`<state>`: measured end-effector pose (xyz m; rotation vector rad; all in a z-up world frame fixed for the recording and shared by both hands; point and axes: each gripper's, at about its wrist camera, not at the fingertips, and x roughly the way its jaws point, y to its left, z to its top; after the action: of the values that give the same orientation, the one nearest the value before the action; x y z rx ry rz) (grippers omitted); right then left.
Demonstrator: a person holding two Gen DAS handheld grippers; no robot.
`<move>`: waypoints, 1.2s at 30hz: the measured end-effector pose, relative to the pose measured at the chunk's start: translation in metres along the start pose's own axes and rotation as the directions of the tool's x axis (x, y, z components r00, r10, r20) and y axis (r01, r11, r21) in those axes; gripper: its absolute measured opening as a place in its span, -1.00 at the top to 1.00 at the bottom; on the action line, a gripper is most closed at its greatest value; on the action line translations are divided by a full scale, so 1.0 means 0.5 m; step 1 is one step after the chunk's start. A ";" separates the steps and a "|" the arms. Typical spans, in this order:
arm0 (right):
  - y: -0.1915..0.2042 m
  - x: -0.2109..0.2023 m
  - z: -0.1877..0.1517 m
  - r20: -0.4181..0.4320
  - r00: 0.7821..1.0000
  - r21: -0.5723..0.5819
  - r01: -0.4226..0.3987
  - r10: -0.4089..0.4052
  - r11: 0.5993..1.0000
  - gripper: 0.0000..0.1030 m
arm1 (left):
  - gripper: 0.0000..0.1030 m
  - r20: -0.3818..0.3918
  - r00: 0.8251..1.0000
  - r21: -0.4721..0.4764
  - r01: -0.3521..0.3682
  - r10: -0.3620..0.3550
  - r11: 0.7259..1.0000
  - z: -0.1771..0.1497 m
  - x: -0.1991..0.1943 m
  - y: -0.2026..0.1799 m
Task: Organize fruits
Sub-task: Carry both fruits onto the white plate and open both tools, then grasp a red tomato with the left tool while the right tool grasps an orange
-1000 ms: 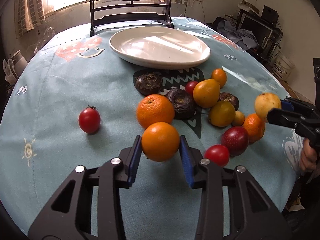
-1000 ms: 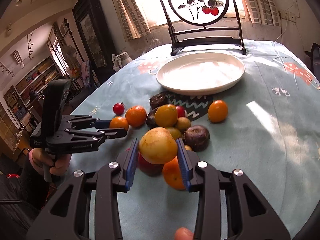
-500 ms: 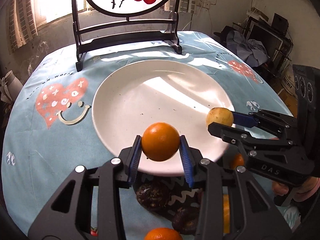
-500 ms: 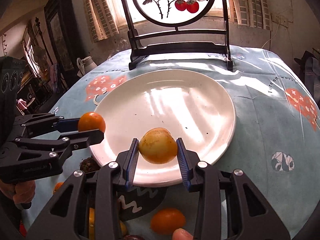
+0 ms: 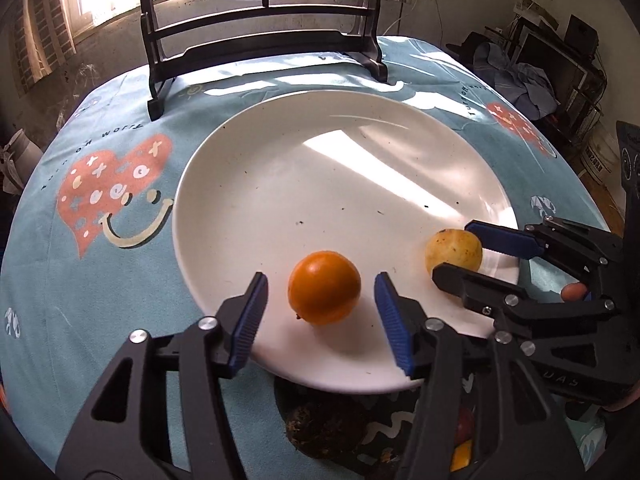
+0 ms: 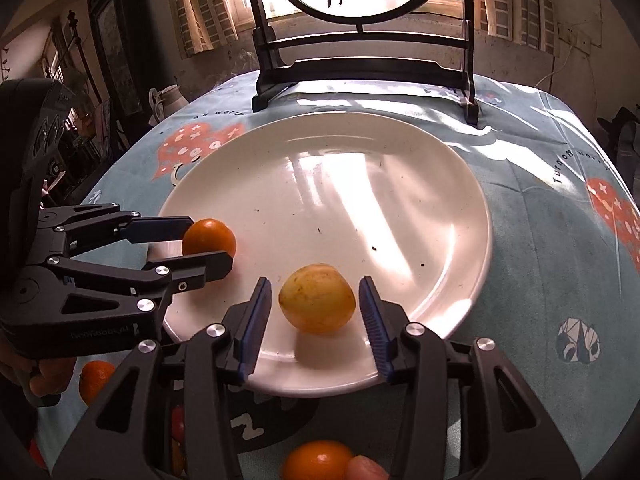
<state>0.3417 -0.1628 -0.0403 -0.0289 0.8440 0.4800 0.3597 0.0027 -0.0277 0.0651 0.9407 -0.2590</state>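
White and glossy, the plate (image 5: 280, 184) is serving as the collecting place, and two fruits are now sitting on its near edge. The left gripper (image 5: 320, 312) is opening its jaws around the orange fruit (image 5: 324, 287), which is resting on the plate's near rim area with clear gaps showing between its skin and both blue pads; nothing is being pinched. The right gripper (image 6: 316, 326) is likewise opening around the yellow fruit (image 6: 317, 298), which is lying on the plate's near right portion, free of the pads on either side.

Both claws are pointing steeply down toward the plate, probably so each fruit could be set onto the dish rather than dropped and sent rolling. The fruits are sitting well apart on the plate, likely because the two tools are working side by side and need room.

Nearer than the plate, on the patterned tablecloth (image 5: 100, 280), more fruit is waiting: a dark, rough one (image 5: 324, 428) just below the plate's near rim, and another orange (image 6: 316, 460).
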 end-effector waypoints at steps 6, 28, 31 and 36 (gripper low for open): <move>0.008 -0.109 -0.018 0.125 0.992 -0.011 -0.003 0.004 1.000 -0.15 | -0.88 0.166 0.984 -0.040 -0.056 0.062 0.998 -0.035 -0.135 0.025; -0.005 -0.108 -0.144 0.001 1.000 0.015 0.000 0.000 1.000 -0.29 | -0.91 0.197 0.971 -0.141 -0.111 0.138 0.984 -0.241 -0.206 0.113; 0.002 -0.106 -0.145 0.001 1.000 -0.006 0.013 -0.013 1.000 -0.25 | -0.91 0.201 0.969 -0.153 -0.115 0.144 0.982 -0.244 -0.211 0.121; 0.002 -0.100 -0.148 -0.016 1.000 -0.007 0.010 -0.010 1.000 -0.11 | -0.91 0.203 0.967 -0.191 -0.115 0.154 0.975 -0.244 -0.215 0.139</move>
<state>0.2606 -0.1970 -0.0536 -0.0434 0.8572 0.4742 0.2202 0.1110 -0.0169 -0.0627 0.7346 -0.0532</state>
